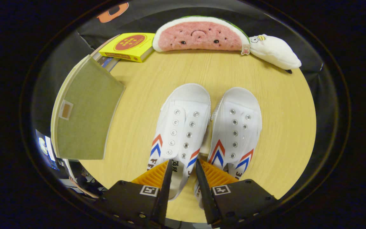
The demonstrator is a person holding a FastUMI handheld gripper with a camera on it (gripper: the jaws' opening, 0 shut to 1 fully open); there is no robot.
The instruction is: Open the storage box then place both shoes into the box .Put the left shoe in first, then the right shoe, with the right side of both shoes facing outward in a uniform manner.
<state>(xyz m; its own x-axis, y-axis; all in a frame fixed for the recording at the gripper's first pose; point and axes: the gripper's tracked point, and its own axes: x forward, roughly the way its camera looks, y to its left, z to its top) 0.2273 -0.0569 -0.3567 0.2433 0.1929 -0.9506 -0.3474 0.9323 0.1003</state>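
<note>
Tongs [183, 163] at the bottom centre of the frame, fingers [167, 178] parted by a moderate gap, straddling the heel end of the left shoe [181, 127]. Contact with the shoe cannot be told; nothing plainly gripped.

Two white canvas shoes side by side at the middle of the frame on the round wooden surface [284, 127], toes pointing away from the tongs, nearly touching along their inner sides. Metal eyelets without laces, red and blue chevrons on the sides near the heels. Left shoe partly between the fingers; right shoe [235, 127] just beside the right-hand finger, its heel hidden under it.

Storage box [84, 117] at the left of the frame, olive-green fabric face with a pale trim and a small tan tab, standing at the edge of the surface, well apart from the shoes. Open or closed cannot be told.

Yellow box [129, 46] with a red oval at the upper left, beyond the storage box. Watermelon-slice plush [200, 35] at the top centre, along the far edge. White bee plush [275, 51] just beside it at the upper right.
</note>
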